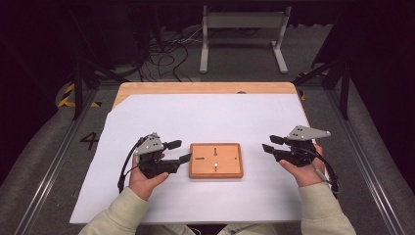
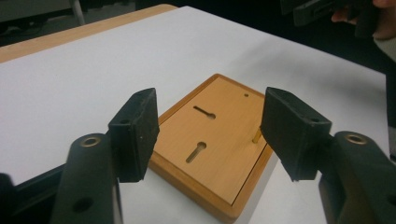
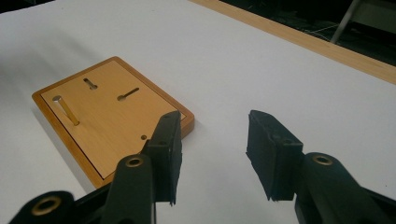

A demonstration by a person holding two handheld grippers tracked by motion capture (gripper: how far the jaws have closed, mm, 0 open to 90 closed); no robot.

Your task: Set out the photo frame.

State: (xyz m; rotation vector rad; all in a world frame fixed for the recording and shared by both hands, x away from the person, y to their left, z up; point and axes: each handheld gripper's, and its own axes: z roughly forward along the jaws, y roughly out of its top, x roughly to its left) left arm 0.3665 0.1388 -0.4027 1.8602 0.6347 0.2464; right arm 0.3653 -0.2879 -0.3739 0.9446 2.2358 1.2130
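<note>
**A:** Wooden board [image 1: 216, 160], flat, rectangular, light inset panel in a darker raised rim: where do I read it?

**B:** It lies near the middle of the white sheet [image 1: 205, 117] that covers the pale wooden table [image 1: 205, 88], a little toward my side. I see two keyhole-shaped slots [image 2: 204, 112] cut into its panel, one small round hole [image 3: 144, 137] near an edge, and one slim brass-coloured peg [image 3: 66, 111] standing upright out of the panel.

**A:** And the nearer tool?

**B:** My left gripper [image 1: 178, 152], black, two-jawed, with a grey three-cornered plate on top, sits just beside the board's left edge in the high view. In the left gripper view [image 2: 208, 135] its jaws stand wide apart, and the board shows between and beyond them; the pads touch nothing. I cannot tell whether the jaw tips overhang the rim or stop short of it.

**A:** The other side?

**B:** My right gripper [image 1: 270, 143], of the same build, is off the board's right edge with bare sheet between them. In the right gripper view [image 3: 212, 154] its jaws are parted, with only white sheet between them; the board's corner lies behind the jaw on the left of that view.

**A:** Beyond the table?

**B:** A grey metal stand [image 1: 243, 36] and loose dark cables [image 1: 169, 56] lie on the dim floor behind.
</note>
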